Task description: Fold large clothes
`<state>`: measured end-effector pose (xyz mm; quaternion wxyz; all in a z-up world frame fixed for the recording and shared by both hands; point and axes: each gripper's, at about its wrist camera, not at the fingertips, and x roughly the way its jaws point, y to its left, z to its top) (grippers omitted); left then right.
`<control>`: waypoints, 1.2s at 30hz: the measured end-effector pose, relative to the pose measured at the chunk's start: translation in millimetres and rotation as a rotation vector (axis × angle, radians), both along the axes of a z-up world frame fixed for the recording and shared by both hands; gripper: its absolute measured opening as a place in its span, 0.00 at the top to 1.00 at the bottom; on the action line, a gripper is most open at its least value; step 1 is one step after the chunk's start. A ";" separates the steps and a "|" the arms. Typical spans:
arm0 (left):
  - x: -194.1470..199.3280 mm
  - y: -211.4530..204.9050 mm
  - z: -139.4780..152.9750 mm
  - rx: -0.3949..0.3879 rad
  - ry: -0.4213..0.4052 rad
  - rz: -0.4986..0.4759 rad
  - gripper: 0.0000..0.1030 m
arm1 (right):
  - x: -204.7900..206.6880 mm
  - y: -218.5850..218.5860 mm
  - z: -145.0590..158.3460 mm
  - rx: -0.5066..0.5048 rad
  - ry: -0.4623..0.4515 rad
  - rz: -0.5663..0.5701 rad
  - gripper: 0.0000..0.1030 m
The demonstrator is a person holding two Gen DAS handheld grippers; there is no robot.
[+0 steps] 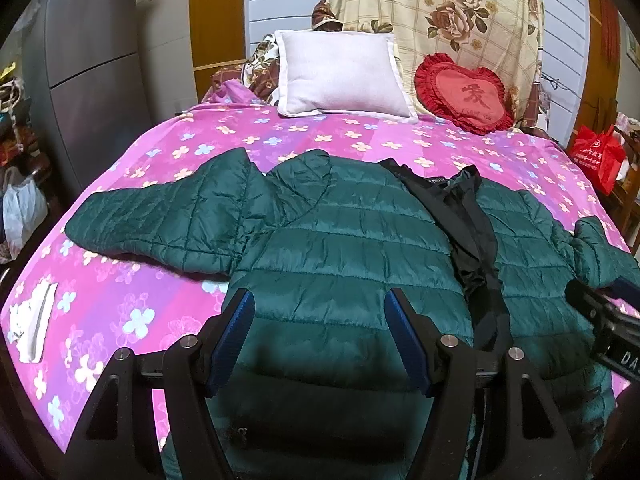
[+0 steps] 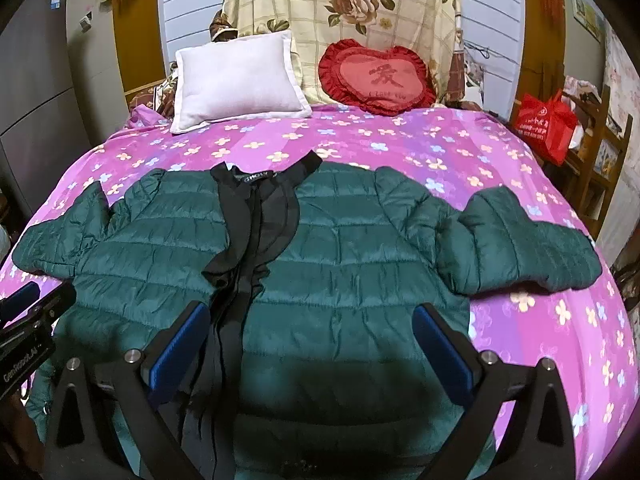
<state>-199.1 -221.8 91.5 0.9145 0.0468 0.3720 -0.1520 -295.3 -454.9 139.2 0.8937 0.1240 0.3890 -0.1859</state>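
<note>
- We see the green jacket (image 2: 340, 264) spread flat, front up, on the pink bedspread (image 2: 400, 140), sleeves out toward nine and three o'clock; laid ready for folding, we judge
- Left gripper (image 1: 320, 336) and right gripper (image 2: 312, 344) hang over its hem at six o'clock, jaws apart, holding nothing

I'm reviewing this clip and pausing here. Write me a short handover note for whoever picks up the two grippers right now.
Left gripper: open, nothing between the pads, above the jacket's near left part.
Right gripper: open, holding nothing, above the near right part.
Green quilted jacket: spread front-up on the pink flowered bedspread, both sleeves out to the sides, black front placket running down the middle.
Done: jacket laid out.
Left: every fold; sleeves not yet brought in.
</note>
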 end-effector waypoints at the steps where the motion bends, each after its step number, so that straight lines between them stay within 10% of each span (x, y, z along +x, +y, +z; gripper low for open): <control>1: 1.4 0.2 -0.1 -0.001 0.001 0.002 0.62 | 1.6 -1.0 0.9 -0.010 0.001 -0.003 0.00; 36: 74.4 19.1 -12.0 0.032 -0.005 0.071 0.62 | 73.4 0.8 -25.9 0.087 0.008 0.023 0.00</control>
